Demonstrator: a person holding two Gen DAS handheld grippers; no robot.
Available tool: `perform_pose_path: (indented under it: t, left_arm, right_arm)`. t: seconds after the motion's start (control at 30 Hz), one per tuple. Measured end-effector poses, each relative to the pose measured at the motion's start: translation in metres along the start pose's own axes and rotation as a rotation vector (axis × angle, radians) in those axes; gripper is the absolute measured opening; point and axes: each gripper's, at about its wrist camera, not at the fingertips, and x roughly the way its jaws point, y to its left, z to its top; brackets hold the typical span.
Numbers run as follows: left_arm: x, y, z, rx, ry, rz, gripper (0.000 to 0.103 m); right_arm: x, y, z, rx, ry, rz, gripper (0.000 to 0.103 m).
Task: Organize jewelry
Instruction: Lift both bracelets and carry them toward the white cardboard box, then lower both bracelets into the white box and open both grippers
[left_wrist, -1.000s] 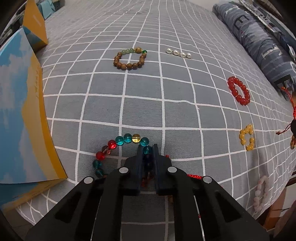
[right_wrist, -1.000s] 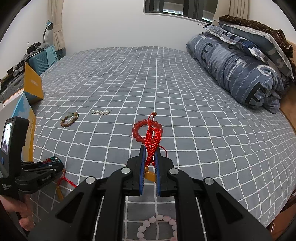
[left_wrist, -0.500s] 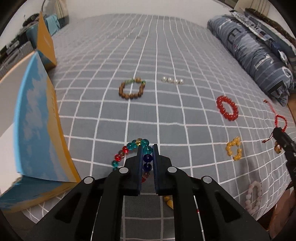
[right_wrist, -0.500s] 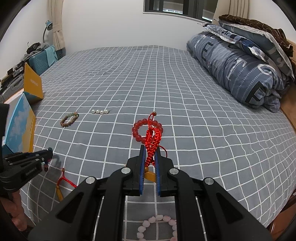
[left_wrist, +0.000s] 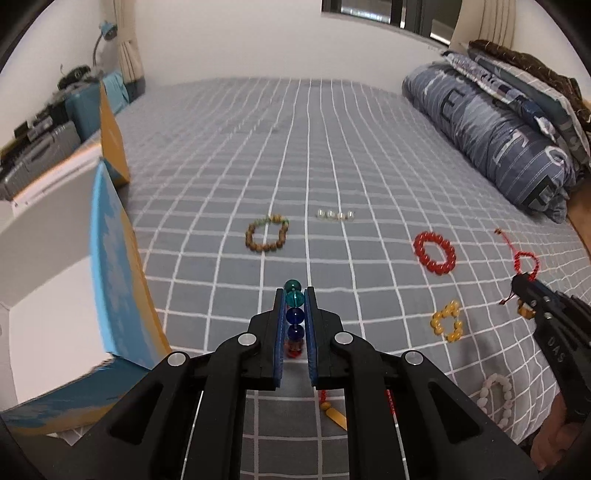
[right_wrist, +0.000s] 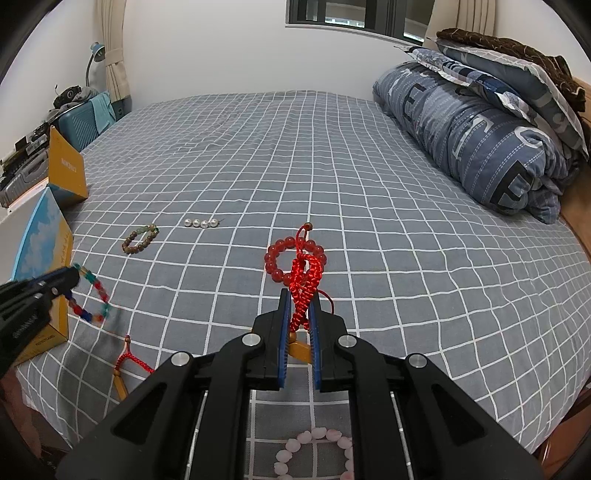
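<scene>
The left gripper (left_wrist: 294, 299) is closed on a string of blue, green and red glass beads (left_wrist: 294, 317), lifted off the grey checked bedsheet (left_wrist: 332, 147), close beside the open blue and yellow box (left_wrist: 114, 280). The right gripper (right_wrist: 298, 306) pinches a red braided cord bracelet (right_wrist: 304, 284). A brown wooden bead bracelet (left_wrist: 266, 234) and pearls (left_wrist: 335, 215) lie ahead, well apart.

Room light's pretty even and soft for me, no harsh glare, just faint shadows on the bedsheet (right_wrist: 369, 206). Heavy fisheye bending with black corners. My left-side box (left_wrist: 110, 266) and the multicolored bracelet (right_wrist: 92, 295) are motion-blurred.
</scene>
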Motion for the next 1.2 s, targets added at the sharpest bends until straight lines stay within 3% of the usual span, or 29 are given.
perform_pose_path:
  t: [0.17,0.77,1.2]
  left_arm:
    - [-0.018,0.0,0.003,0.003,-0.068,0.027,0.009]
    - [-0.073,0.04,0.015,-0.056,-0.127,0.06,0.009]
    - [-0.109,0.124,0.019,-0.162,-0.136,0.152,0.009]
  right_arm:
    - [-0.003,0.003,0.0,-0.004,-0.008,0.008,0.009]
    - [-0.029,0.049,0.024,-0.039,-0.044,0.057,0.009]
    - [-0.044,0.149,0.059,-0.134,-0.075,0.168,0.009]
